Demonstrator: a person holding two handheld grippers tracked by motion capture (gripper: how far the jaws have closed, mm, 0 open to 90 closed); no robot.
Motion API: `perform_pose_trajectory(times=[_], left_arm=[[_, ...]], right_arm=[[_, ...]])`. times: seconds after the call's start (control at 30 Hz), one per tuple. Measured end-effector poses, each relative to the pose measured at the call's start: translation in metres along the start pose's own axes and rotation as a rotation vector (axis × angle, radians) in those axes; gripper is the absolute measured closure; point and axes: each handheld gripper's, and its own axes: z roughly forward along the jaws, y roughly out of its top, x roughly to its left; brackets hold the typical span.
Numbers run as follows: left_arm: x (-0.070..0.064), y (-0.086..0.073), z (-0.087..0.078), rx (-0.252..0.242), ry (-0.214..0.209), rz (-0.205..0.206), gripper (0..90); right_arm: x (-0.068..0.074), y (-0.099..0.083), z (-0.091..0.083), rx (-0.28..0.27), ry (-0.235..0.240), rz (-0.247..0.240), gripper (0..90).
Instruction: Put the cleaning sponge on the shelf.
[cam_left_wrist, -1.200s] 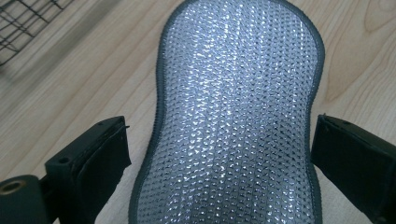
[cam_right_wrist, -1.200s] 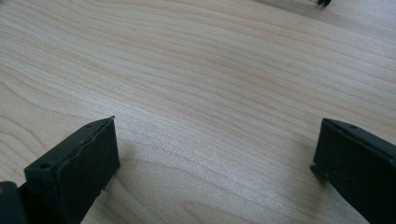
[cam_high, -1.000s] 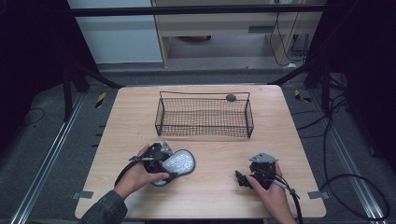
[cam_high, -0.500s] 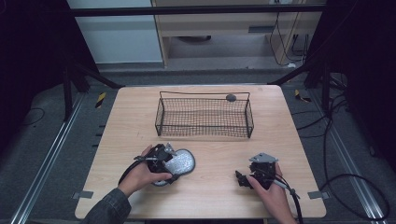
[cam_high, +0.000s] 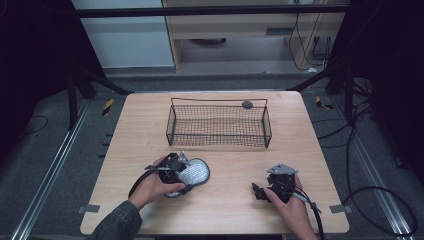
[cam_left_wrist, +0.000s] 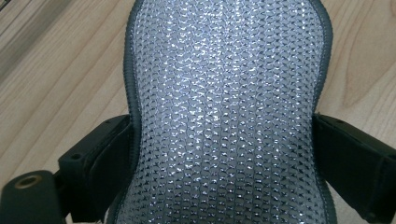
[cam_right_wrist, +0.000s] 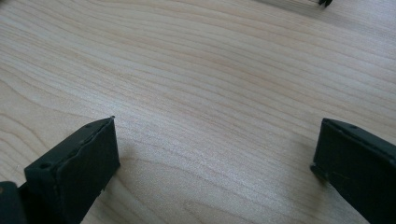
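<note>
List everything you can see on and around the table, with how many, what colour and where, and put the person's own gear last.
Scrubbing pad: one, silvery mesh with a grey edge, lying on the table at front left, between the left gripper's jaws.
Wire basket: one, black, at the table's far middle.
Small round thing: one, dark grey, at the basket's far rim; what it is cannot be told.
Table: one, light wood.
Left gripper: one, black, at the pad, a jaw touching each side of it.
Right gripper: one, black, front right, jaws apart over bare wood.
Hands: two, one on each gripper.
</note>
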Motion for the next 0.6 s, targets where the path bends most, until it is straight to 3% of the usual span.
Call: perform_pose_trajectory(times=[0.6], left_arm=[[0.002,0.018,-0.035,-0.053,0.071,0.072,9.3]], right_arm=[[0.0,0.0,0.0,0.0,0.0,0.0,0.4]])
